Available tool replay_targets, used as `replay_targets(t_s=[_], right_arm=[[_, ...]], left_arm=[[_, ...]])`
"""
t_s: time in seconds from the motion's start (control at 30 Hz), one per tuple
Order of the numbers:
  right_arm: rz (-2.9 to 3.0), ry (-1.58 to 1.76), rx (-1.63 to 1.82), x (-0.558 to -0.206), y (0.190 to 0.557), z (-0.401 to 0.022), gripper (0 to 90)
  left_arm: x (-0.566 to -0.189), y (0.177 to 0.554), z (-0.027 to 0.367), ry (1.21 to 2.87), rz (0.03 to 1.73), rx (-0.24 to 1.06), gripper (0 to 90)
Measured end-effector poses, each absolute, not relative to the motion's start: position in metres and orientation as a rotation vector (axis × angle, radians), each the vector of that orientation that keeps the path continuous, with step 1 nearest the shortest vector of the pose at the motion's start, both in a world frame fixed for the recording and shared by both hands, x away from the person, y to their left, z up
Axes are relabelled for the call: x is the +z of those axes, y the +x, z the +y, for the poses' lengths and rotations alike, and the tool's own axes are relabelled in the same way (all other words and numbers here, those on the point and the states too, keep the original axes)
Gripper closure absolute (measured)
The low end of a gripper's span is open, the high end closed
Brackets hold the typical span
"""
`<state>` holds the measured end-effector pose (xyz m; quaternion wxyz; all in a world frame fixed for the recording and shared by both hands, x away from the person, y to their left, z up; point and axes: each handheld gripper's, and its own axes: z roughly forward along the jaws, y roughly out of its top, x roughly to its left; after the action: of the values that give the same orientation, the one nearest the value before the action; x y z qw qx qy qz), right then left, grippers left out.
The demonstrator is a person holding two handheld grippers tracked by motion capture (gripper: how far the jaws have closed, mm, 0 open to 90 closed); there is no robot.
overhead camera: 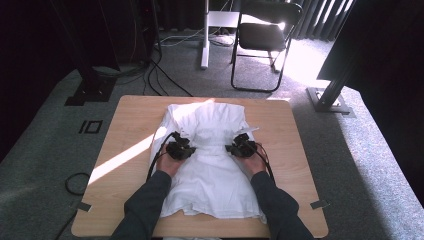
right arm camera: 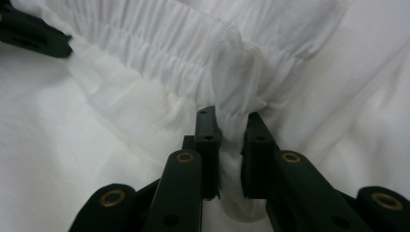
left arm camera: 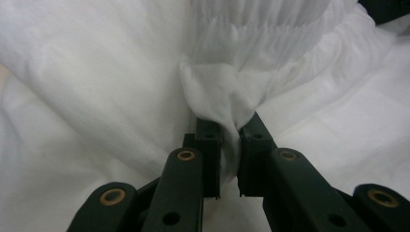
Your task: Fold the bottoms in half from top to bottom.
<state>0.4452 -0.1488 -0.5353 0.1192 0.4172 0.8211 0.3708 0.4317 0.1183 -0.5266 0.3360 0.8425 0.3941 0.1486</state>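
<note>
White garment (overhead camera: 212,170) is lying on the tabletop (overhead camera: 295,150) while left gripper (left arm camera: 231,133) and right gripper (right arm camera: 233,128) fingers are pinching its gathered waist, probably preparing a fold needing both lifting together.

White garment (overhead camera: 212,170) spread flat on wooden table (overhead camera: 295,150), gathered elastic waistband across its middle, rumpled upper part

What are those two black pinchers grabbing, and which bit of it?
Both hold the white garment: the left gripper and right gripper each pinch a fold of cloth at its gathered, elastic-looking band.
</note>
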Motion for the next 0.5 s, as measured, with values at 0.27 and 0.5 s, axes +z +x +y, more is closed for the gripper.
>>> replay_targets(t_s=[0.27,0.5], right_arm=[[2.254,1.038,1.248,-0.466,0.426,-0.159,80.4],[2.152,0.874,1.364,-0.417,0.385,-0.171,80.3]], left_arm=[[-0.45,0.405,0.128,1.989,0.894,0.485,83.0],[-0.421,0.362,0.134,1.909,0.772,0.499,83.0]])
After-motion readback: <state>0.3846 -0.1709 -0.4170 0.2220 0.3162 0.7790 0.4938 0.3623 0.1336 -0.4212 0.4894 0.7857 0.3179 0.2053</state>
